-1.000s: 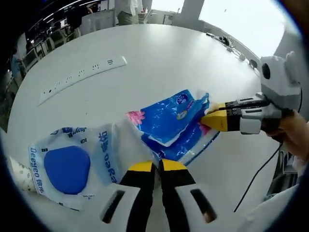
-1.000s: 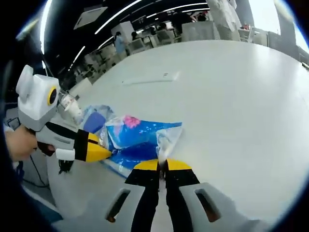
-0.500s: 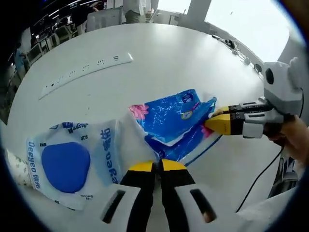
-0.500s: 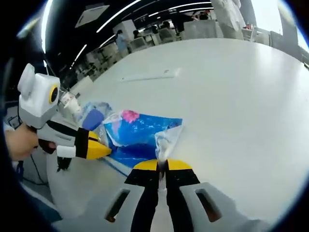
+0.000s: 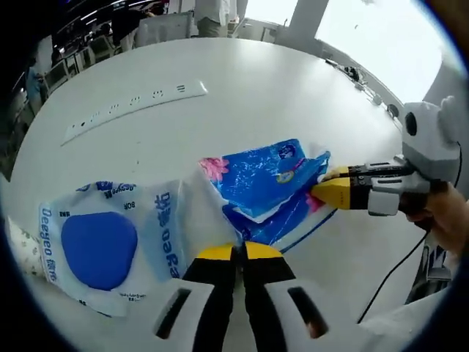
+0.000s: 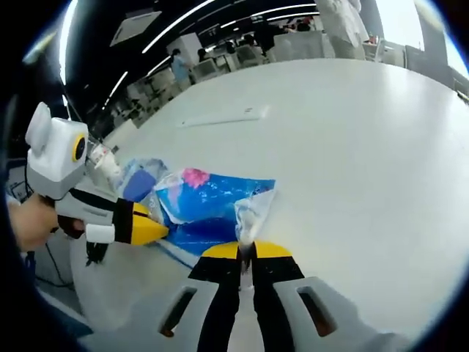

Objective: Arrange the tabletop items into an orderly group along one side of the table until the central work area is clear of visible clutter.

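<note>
left gripper [image 5: 239,251] and right gripper [image 6: 245,250] each clamped on opposite corners of the blue tissue pack [image 5: 267,183], lying on the white table [image 5: 242,88] just beside the pale wipes pack [image 5: 110,242].

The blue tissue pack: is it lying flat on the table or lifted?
Mostly lying flat. The blue tissue pack rests on the white table, while both grippers pinch its wrapper edges with shut jaws.

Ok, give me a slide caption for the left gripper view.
Two hand-held grippers pinch opposite ends of a blue tissue pack on a white table.
</note>
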A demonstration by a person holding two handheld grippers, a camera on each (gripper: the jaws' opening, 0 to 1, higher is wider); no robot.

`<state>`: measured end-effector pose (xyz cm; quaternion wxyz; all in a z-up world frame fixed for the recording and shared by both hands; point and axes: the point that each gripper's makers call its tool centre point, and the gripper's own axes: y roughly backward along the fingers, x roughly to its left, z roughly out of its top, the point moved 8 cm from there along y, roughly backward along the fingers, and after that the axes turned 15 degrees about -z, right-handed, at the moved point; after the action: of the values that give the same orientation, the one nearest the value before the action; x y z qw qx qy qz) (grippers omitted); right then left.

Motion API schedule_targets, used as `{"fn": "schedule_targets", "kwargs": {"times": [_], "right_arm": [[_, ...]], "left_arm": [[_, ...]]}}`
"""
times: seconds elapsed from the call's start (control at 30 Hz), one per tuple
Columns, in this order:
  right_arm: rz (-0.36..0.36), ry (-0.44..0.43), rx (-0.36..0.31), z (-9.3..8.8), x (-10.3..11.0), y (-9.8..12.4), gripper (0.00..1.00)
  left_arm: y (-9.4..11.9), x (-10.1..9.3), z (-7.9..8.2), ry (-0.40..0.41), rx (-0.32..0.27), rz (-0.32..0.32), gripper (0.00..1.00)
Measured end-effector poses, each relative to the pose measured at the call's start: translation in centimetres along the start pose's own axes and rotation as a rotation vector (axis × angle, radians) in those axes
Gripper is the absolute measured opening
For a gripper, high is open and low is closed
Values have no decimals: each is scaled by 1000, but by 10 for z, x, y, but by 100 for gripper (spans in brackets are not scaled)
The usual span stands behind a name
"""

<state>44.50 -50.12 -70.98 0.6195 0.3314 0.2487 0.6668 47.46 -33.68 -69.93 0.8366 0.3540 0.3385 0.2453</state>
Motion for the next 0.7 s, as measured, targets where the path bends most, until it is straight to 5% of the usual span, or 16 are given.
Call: {"fn": "schedule_targets", "kwargs": {"times": [0.17, 0.7], "right_arm": [[0, -41, -18, -2, 1, 7, 19], [-61, -57, -105, -14, 1, 46, 13]], "left_arm": [[0, 1, 0, 22, -14, 1, 0], [0, 0, -1, 41, -32, 16, 0]]}}
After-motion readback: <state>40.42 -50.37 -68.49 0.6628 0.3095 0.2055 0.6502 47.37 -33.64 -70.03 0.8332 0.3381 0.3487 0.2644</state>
